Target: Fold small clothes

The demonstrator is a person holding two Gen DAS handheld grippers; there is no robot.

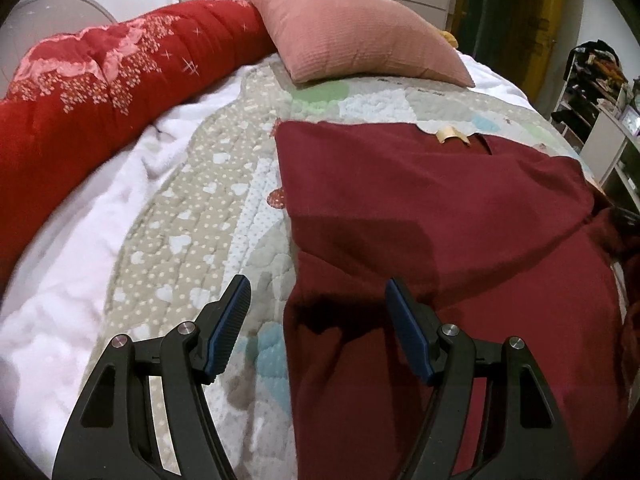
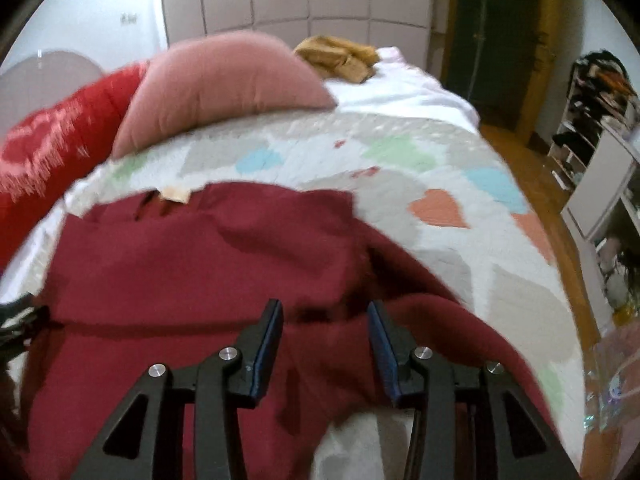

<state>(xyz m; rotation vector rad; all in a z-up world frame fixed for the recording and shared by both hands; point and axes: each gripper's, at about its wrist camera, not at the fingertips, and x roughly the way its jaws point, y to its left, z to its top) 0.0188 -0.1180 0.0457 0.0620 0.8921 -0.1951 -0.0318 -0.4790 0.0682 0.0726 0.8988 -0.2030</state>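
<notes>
A dark red garment lies spread on the patterned quilt, with a tan neck label at its far edge and one part folded over. My left gripper is open and empty, hovering above the garment's left edge. In the right wrist view the same garment lies below my right gripper, which is open and empty over a fold near its right side. The label shows at the far edge. This view is motion-blurred.
A pink pillow and a red comforter lie at the head of the bed. A yellow-brown cloth sits on the far white sheet. Shelves and wooden floor are to the right of the bed.
</notes>
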